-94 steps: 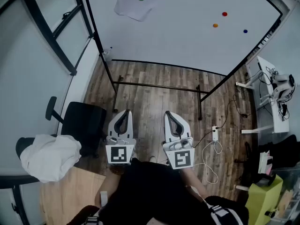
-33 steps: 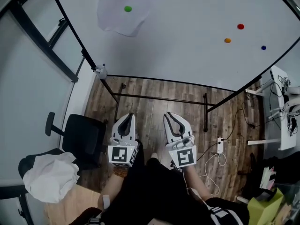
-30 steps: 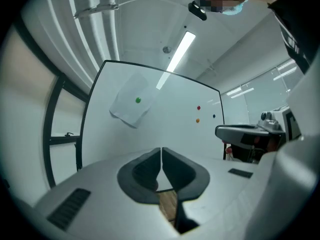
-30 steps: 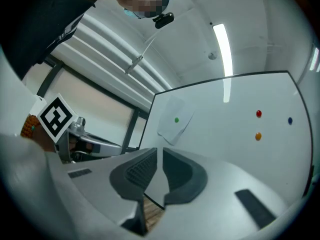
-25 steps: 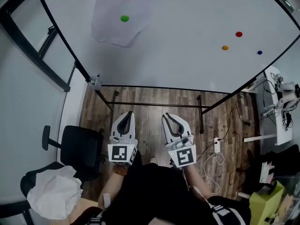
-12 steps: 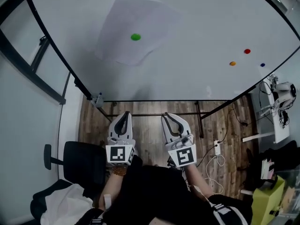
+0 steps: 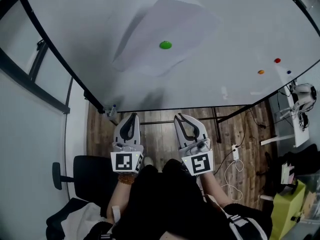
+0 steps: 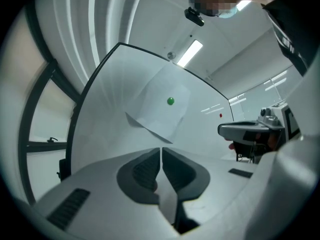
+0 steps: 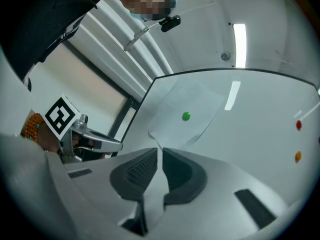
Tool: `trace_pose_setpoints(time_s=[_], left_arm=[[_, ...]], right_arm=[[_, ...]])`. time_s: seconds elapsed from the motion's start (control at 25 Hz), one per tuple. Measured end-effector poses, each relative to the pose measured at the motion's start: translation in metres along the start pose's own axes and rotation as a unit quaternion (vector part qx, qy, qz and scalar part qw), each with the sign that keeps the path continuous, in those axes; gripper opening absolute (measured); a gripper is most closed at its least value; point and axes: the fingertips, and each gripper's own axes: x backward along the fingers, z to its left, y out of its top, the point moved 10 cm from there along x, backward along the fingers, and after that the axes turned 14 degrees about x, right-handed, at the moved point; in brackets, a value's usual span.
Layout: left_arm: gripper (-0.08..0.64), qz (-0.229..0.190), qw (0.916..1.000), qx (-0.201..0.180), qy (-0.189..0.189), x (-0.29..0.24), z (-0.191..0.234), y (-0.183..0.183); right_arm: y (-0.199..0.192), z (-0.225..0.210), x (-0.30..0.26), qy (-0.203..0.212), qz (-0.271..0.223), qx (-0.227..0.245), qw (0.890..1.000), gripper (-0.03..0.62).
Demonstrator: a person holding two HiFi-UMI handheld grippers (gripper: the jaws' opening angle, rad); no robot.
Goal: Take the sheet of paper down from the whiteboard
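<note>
The sheet of paper (image 7: pixel 181 25) hangs on the whiteboard (image 7: pixel 75 14), pinned by one green magnet (image 7: pixel 165 45), its lower edge seemingly curling free. Left tongs (image 7: pixel 131 116) and right tongs (image 7: pixel 178 117) wait below, both closed and empty, with nothing in reach yet.

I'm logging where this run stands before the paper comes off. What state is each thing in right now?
White sheet of paper: up on the whiteboard, lower edge lifting off the board.
Round green magnet: on the sheet, pinning it.
Left gripper: shut, empty, not touching the sheet.
Right gripper: shut, empty, not touching the sheet.
Red magnet: on bare board, holding nothing.
</note>
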Motion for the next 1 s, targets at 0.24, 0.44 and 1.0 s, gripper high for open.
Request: trace_pose_setpoints(time_s=[0.24,0.44,1.0], left_arm=[[0.017,-0.009,0.9999,-0.005,0.009,-0.015,0.013,0.010],[0.017,-0.020,0.9994,-0.012,0.027,-0.026,0.018,0.018],[0.018,-0.041,0.9979,-0.030,0.041,-0.058,0.028,0.033]], right_arm=[[0.000,-0.016,-0.020,0.003,0.001,0.035,0.999,0.031],[0.005,-0.039,-0.041,-0.002,-0.009,0.075,0.997,0.035],[0.050,-0.089,-0.103,-0.048,-0.085,0.173,0.980,0.071]])
